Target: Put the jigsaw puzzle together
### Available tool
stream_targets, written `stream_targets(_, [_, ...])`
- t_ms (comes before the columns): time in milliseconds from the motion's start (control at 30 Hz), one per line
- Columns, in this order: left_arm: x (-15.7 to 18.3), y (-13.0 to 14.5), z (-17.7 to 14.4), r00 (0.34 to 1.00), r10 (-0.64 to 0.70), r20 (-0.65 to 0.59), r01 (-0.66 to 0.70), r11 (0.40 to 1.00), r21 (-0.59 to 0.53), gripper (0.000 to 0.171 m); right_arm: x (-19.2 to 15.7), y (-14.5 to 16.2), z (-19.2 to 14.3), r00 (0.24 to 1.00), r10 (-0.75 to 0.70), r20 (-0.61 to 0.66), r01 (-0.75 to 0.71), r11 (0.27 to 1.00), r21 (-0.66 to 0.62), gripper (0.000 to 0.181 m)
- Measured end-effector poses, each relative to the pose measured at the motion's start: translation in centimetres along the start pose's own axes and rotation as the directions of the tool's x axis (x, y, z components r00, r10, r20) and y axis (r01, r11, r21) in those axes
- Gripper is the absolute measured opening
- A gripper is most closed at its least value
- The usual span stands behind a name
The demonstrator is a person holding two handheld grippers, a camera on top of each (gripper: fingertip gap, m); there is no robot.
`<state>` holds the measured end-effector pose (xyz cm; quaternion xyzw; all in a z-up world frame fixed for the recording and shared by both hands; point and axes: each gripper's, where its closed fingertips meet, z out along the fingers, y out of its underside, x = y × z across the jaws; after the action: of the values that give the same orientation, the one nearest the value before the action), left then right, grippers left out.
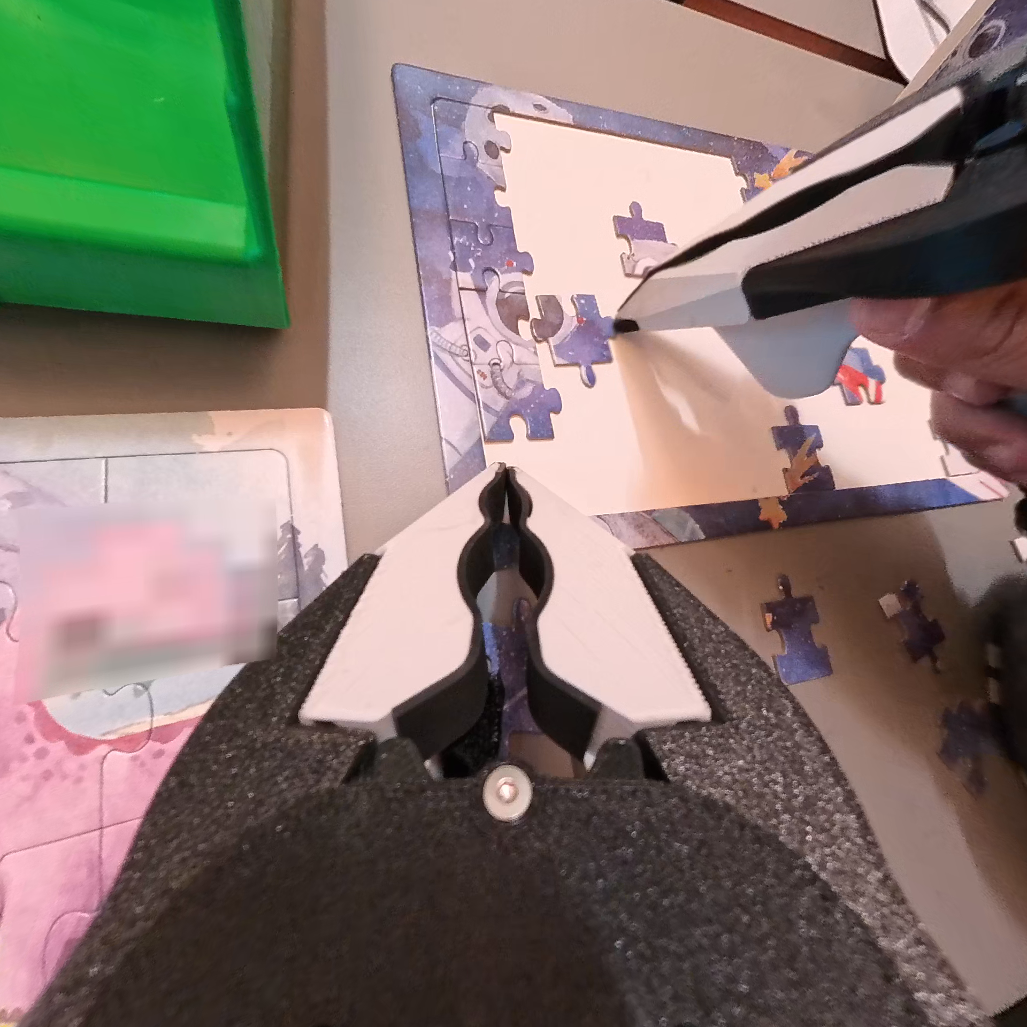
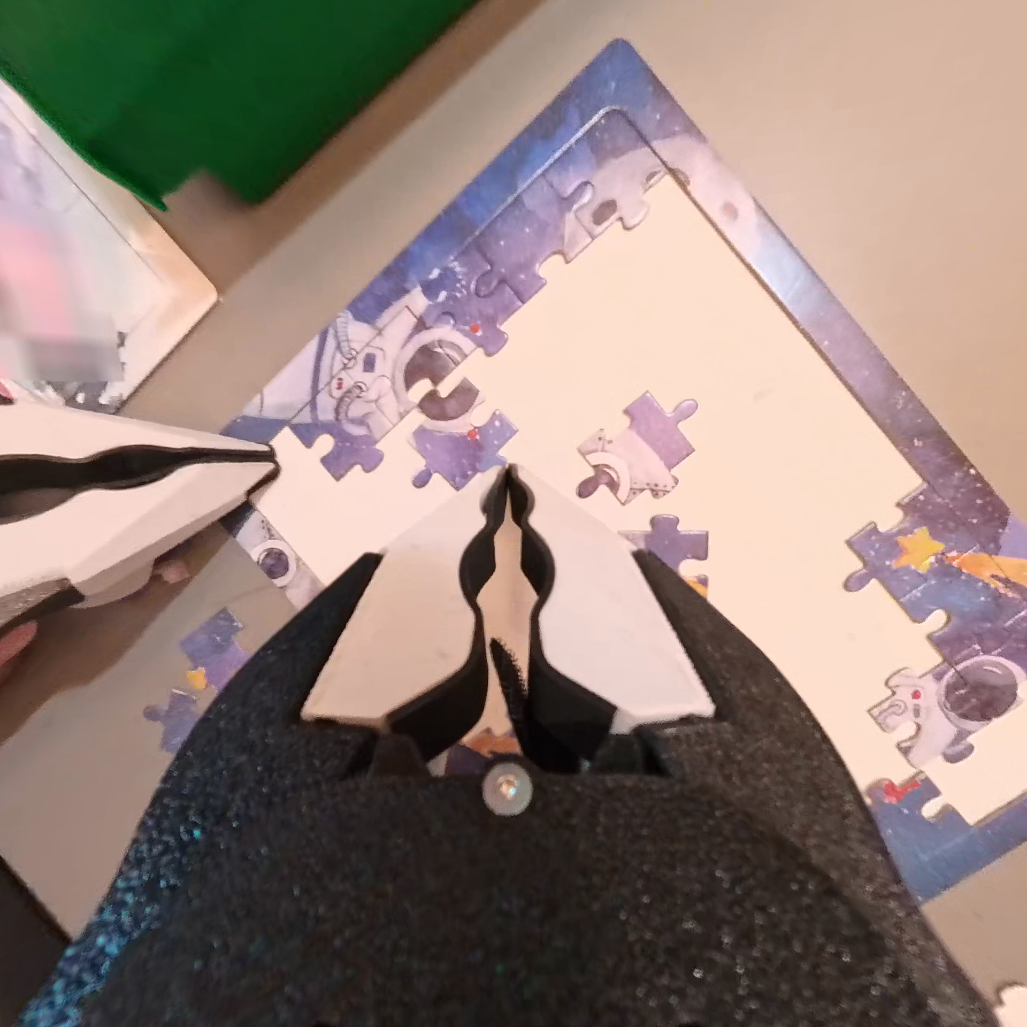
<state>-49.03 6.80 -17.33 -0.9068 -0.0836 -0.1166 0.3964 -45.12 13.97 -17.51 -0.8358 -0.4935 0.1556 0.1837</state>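
Green bin (image 1: 128, 166) and pink puzzle (image 1: 83, 722) flank the puzzle tray (image 1: 422, 278)

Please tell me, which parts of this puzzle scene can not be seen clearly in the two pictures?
- Left wrist view: the right gripper and hand cover the right part of the puzzle tray.
- Left wrist view: the loose pieces on the table lie in shadow; their pictures are unclear.
- Right wrist view: the right gripper's own body hides the near part of the tray.
- Both views: a blurred patch covers part of the pink puzzle.
- Both views: the green box is cut off by the edge.
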Motion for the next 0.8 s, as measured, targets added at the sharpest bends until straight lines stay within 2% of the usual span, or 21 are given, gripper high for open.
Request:
stream_targets(300, [0.0,0.0,0.0,1.000,0.002,0.001,-0.002,1.000,0.000,0.000,-0.1,-0.6,-0.2,1.000,-0.025,-0.019,0.026,0.999,0.024,0.000])
stream_targets(367, [0.0,0.0,0.0,1.000,-0.001,-0.002,0.001,1.000,0.000,0.000,-0.9,-1.3,-0.5,0.992,-0.125,-0.009,0.125,0.990,0.067,0.002])
stream_targets(467, [0.0,0.0,0.0,1.000,-0.004,-0.004,0.004,1.000,0.000,0.000,-2.1,-2.2,-0.9,0.914,-0.398,-0.083,0.406,0.902,0.143,0.047])
stream_targets(500, [0.0,0.0,0.0,1.000,-0.004,-0.005,0.004,1.000,0.000,0.000,-2.2,-2.5,-0.9,0.888,-0.444,-0.121,0.459,0.871,0.172,0.053])
stream_targets(533, [0.0,0.0,0.0,1.000,-0.005,-0.005,0.005,1.000,0.000,0.000,-2.3,-2.5,-0.9,0.871,-0.474,-0.131,0.491,0.848,0.199,0.051])
stream_targets(600, [0.1,0.0,0.0,1.000,-0.006,-0.006,0.006,1.000,0.000,0.000,-1.8,-2.3,-0.4,0.876,-0.471,-0.101,0.482,0.852,0.205,0.045])
stream_targets(700, [0.1,0.0,0.0,1.000,-0.008,-0.008,0.008,1.000,0.000,0.000,-1.2,-1.6,0.5,0.921,-0.389,0.020,0.379,0.907,0.184,0.049])
stream_targets(800, [0.1,0.0,0.0,1.000,-0.013,-0.013,0.013,1.000,0.000,0.000,-1.6,-1.3,0.8,0.932,-0.348,0.100,0.323,0.925,0.202,0.051])
